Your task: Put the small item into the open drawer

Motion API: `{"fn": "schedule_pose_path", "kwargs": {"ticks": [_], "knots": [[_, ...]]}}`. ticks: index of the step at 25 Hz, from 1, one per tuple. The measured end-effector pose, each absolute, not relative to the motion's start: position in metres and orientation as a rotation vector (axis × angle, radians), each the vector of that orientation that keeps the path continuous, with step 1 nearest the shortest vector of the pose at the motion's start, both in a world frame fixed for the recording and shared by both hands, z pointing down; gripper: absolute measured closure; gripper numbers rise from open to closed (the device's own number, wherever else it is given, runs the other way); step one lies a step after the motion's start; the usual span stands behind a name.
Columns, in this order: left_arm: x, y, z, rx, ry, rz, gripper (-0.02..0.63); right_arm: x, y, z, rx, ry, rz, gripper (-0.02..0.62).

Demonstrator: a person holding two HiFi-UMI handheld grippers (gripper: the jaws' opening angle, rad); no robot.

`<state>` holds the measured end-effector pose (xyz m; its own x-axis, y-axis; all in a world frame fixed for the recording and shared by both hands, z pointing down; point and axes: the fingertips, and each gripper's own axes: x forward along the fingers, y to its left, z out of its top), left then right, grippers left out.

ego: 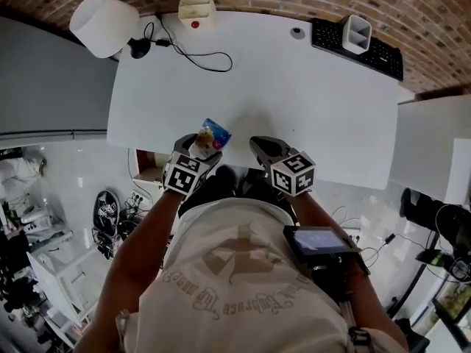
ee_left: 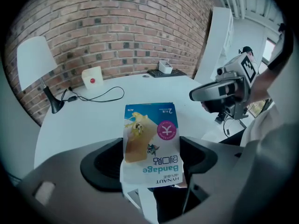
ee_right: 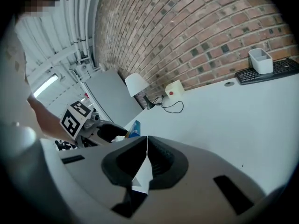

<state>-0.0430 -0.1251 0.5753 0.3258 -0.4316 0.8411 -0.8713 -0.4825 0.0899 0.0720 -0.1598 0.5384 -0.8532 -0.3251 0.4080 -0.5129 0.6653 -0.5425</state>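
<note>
**Jaws: left gripper [ego: 202, 147] clamped on bandage packet [ego: 213, 135], right gripper [ego: 259, 147] closed on nothing**

Left jaws pinched the packet's lower part from both sides. Most of it stuck out past the tips, print upside down in the left gripper view: blue top band, pink round mark, "Bandage" on white. The packet sat at the near edge of the white desk [ego: 294, 101], left of middle, in the gripper and not lying on the desk. Right jaws met at the tips, just beside the left gripper at the same near edge. Along the far edge: white lamp [ego: 103, 24] at the left corner, white box with a red dot [ego: 196, 9] next to it, black cable [ego: 199, 59] looping off it, black keyboard [ego: 357, 46] towards the right corner with a white tub [ego: 355, 33] on top.
</note>
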Motion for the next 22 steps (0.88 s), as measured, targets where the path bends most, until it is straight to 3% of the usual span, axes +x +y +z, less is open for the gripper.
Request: {"fn": "schedule_pose_path", "kwargs": {"ticks": [22], "knots": [[-0.118,-0.028,0.578,1.820,-1.353,0.940,0.227,-0.021,-0.103,0.553,0.326,-2.612,0.941,0.589]]}}
